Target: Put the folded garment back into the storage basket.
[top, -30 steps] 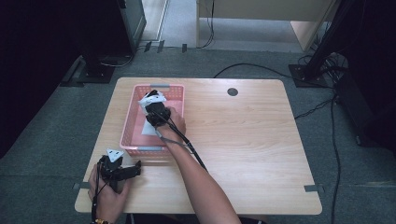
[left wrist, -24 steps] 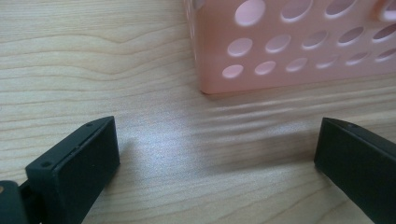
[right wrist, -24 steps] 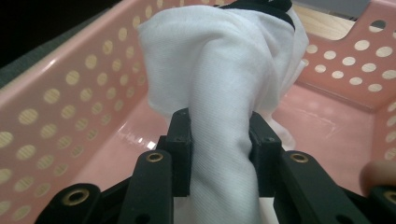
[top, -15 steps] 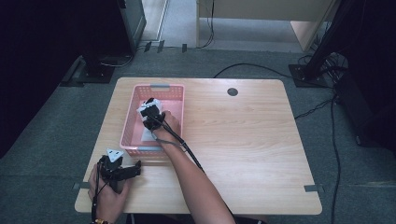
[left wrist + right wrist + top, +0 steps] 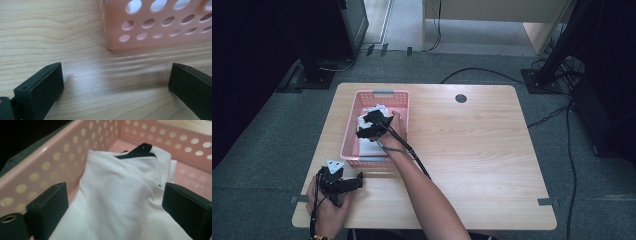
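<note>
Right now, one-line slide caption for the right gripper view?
Right claw open over a folded white cloth lying in the pink basket.

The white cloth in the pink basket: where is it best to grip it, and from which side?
Grip the raised fold of the white cloth from above, since the pink basket walls block its sides. The right gripper, whose jaws have just been opening, straddles it.

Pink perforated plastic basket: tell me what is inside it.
A folded white cloth with a black trim strip lies on the floor of the pink perforated plastic basket, between the open jaws of the right hand-held gripper. Anything beneath the cloth is hidden.
</note>
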### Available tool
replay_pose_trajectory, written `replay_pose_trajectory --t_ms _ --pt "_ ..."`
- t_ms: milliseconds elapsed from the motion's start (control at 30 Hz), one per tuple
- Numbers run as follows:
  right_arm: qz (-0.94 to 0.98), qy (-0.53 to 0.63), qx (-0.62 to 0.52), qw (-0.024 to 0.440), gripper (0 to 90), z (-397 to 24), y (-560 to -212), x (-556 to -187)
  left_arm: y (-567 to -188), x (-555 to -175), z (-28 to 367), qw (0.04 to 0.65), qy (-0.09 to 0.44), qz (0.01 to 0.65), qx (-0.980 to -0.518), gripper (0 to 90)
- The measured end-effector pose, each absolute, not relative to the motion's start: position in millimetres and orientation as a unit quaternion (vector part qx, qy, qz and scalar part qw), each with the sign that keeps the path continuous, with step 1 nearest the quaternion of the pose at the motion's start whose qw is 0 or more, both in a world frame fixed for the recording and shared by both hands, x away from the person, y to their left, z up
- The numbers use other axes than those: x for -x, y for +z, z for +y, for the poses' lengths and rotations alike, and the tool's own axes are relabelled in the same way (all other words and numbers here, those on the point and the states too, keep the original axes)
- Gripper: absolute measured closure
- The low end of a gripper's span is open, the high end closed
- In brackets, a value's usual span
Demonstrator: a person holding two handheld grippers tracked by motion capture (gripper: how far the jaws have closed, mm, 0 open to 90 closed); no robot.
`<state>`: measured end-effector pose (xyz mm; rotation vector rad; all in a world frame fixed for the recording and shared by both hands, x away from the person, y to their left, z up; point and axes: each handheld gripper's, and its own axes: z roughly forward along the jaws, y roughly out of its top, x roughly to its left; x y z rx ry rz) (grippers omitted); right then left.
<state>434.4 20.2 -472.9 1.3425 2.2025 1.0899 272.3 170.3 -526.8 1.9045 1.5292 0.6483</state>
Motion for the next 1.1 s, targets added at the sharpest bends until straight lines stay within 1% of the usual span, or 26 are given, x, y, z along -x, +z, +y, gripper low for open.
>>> replay_pose_trajectory --t_ms 33,167,200,233,300,367,467,667,1100 --pt "0.774 0.387 -0.471 0.172 1.3 19.0 -470.4 -433.9 -526.8 -272.3 170.4 0.302 0.244 0.576 -0.719 0.0" --pt "0.767 0.397 -0.477 0.166 0.0 14.0 -460.9 -431.6 -526.8 -272.3 170.3 0.302 0.244 0.575 -0.72 0.0" --pt "0.761 0.42 -0.473 0.146 0.0 9.3 -453.2 -429.5 -526.8 -272.3 170.3 0.302 0.244 0.575 -0.72 0.0" --pt "0.755 0.436 -0.471 0.136 0.0 6.2 -449.7 -428.4 -526.8 -272.3 170.3 0.302 0.244 0.575 -0.72 0.0" --pt "0.748 0.449 -0.472 0.126 0.0 0.2 -443.9 -427.0 -526.7 -272.3 170.3 0.302 0.244 0.575 -0.72 0.0" --pt "0.747 0.454 -0.47 0.125 0.0 -2.8 -441.1 -426.1 -526.7 -272.3 170.3 0.302 0.244 0.575 -0.72 0.0" --pt "0.742 0.462 -0.465 0.139 0.0 -14.7 -430.4 -422.0 -526.9 -272.4 170.2 0.303 0.245 0.576 -0.719 0.0" --pt "0.734 0.464 -0.47 0.158 0.0 -34.5 -420.8 -418.1 -526.8 -272.3 170.2 0.302 0.244 0.576 -0.719 0.0" --pt "0.725 0.455 -0.482 0.185 0.0 -72.9 -420.3 -413.5 -526.8 -272.4 170.4 0.302 0.245 0.575 -0.72 0.0"
